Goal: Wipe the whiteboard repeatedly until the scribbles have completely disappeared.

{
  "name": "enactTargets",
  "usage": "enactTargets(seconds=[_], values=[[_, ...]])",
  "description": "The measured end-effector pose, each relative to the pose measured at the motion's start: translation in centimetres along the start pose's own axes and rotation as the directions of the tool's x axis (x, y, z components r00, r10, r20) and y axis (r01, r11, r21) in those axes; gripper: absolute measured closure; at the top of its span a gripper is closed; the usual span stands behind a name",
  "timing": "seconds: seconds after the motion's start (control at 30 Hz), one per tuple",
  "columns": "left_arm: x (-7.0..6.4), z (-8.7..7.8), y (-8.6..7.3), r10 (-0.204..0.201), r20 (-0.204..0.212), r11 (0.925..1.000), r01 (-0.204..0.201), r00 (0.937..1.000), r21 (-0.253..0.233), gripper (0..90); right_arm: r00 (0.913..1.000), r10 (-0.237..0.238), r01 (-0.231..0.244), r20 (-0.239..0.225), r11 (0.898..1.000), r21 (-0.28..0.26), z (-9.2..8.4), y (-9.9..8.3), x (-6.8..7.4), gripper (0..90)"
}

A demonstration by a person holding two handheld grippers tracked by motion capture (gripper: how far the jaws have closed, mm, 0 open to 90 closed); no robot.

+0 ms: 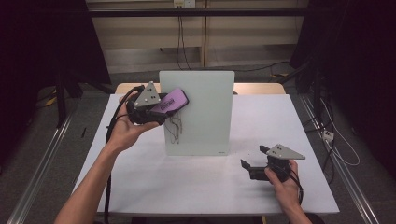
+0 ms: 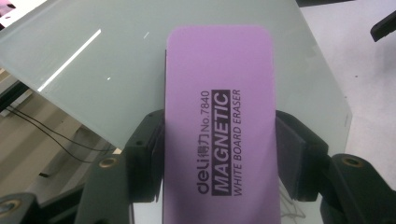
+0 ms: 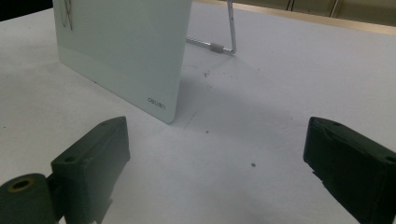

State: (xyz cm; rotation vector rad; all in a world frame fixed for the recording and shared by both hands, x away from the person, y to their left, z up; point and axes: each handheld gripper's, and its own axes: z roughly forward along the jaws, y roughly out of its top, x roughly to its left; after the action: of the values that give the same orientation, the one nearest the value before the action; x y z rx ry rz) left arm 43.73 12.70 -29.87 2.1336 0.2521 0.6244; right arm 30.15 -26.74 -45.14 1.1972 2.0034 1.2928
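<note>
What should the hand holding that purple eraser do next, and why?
Probably wipe the eraser, clamped in the left gripper, down across the whiteboard: it sits at the board's upper left, and dark scribbles remain just below it.

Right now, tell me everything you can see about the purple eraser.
The purple eraser is a flat oblong block with rounded corners, smooth and matt on its top face. Black print on it reads deli, No.7840, MAGNETIC, WHITE BOARD ERASER. A darker layer shows along one edge beneath the purple top. The left hand-held gripper is shut on its long sides, holding it up off the table against the upper left part of the standing whiteboard, just above some dark scribbles.
</note>
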Motion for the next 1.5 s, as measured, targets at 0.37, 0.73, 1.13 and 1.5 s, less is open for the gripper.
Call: enactTargets(seconds=[0.37, 0.73, 1.13, 1.5], values=[[-0.3, 0.3, -0.1, 0.020, -0.017, 0.9997, -0.020, 0.9997, 0.010, 41.3, 1.0000, 0.000, 0.000, 0.000, 1.000, 0.001, 0.0, 0.0, 0.0, 7.0], [-1.0, 0.7, -0.7, 0.022, -0.006, 0.9994, -0.022, 0.9997, 0.026, 41.3, 1.0000, -0.005, 0.005, -0.004, 1.000, 0.000, 0.0, 0.0, 0.0, 6.8], [-1.1, 0.6, -0.9, 0.020, -0.005, 0.9992, -0.019, 0.9998, 0.035, 41.3, 1.0000, -0.005, 0.005, -0.004, 1.000, 0.002, 0.1, 0.0, 0.1, 6.8], [0.7, -0.6, 0.4, -0.006, -0.043, 1.0000, 0.006, 0.9990, -0.001, 41.3, 1.0000, -0.006, 0.006, -0.005, 1.000, 0.001, 0.1, 0.0, 0.1, 6.9]])
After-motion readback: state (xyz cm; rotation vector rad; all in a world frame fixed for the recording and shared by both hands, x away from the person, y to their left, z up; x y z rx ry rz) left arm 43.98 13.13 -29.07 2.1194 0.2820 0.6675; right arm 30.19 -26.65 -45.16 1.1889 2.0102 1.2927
